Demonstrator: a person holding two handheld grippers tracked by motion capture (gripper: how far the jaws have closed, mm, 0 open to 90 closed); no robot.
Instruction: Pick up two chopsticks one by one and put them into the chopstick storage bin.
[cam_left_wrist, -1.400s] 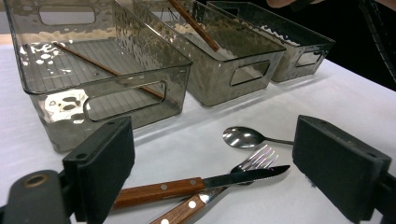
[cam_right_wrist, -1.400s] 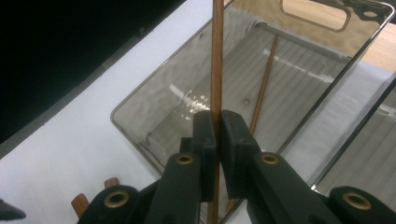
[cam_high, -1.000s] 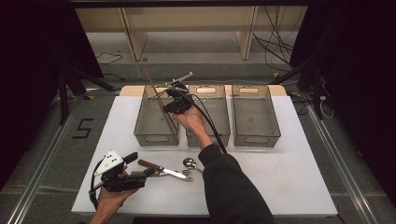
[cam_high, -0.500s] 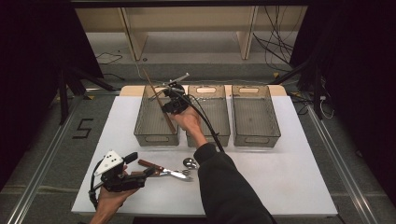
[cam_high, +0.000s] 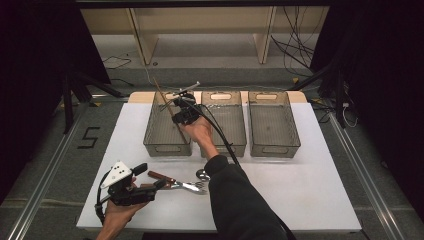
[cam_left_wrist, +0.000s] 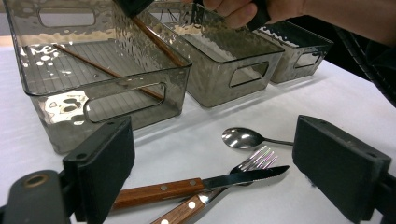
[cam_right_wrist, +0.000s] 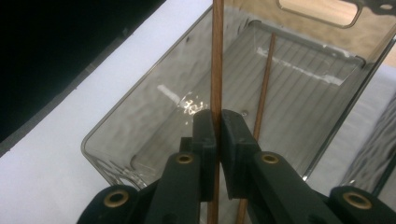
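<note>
My right gripper (cam_right_wrist: 216, 123) is shut on a thin wooden chopstick (cam_right_wrist: 217, 56) and holds it over the left smoky plastic bin (cam_right_wrist: 140, 116). A second chopstick (cam_right_wrist: 265, 79) lies on that bin's floor. In the high view the right gripper (cam_high: 179, 109) hovers at the bin's (cam_high: 165, 146) right rim, with the held chopstick (cam_high: 165, 101) slanting up to the left. My left gripper (cam_left_wrist: 217, 149) stands open, low over the table, with a wood-handled knife (cam_left_wrist: 187, 186), a fork (cam_left_wrist: 254, 161) and a spoon (cam_left_wrist: 243, 137) lying between and beyond its jaws.
Two more bins stand in the row, the middle bin (cam_high: 226, 142) and the right bin (cam_high: 274, 145). The white table (cam_high: 310, 185) has free room at its right front. A cable (cam_high: 220, 135) trails from the right gripper along the forearm.
The right gripper with its chopstick has edged slightly left and down over the left bin. The left gripper and the cutlery have stayed put.
</note>
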